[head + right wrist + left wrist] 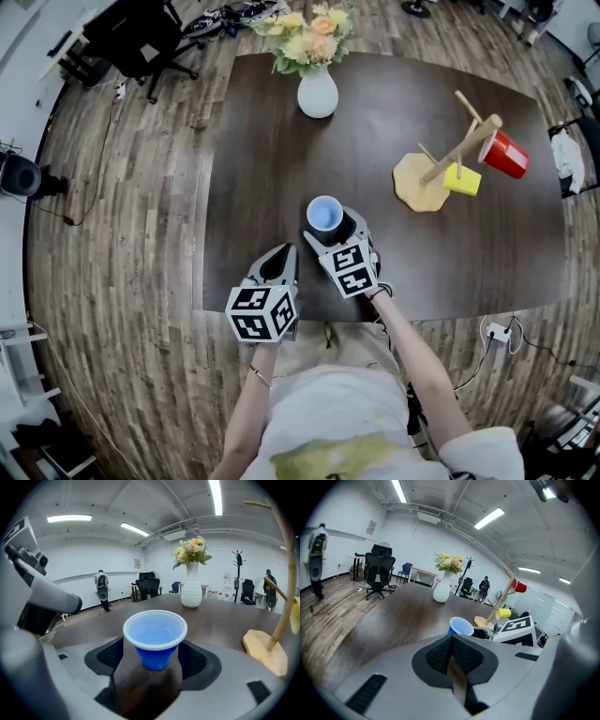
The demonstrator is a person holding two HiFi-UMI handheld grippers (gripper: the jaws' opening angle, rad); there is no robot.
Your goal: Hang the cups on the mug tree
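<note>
- Dark counter: cup upright between open right tongs.
- Left tongs closed, empty.
- Risk of tipping or crushing cup through off-centre or hard closing.

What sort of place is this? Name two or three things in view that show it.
Probably an open-plan office or lab workspace: a black office chair stands on the wood floor, long strip lights run across the ceiling, and the work is done on a large dark table.

You count three cups: blue cup at centre, yellow cup and red cup upper right. One mug tree, one vase, one table.
</note>
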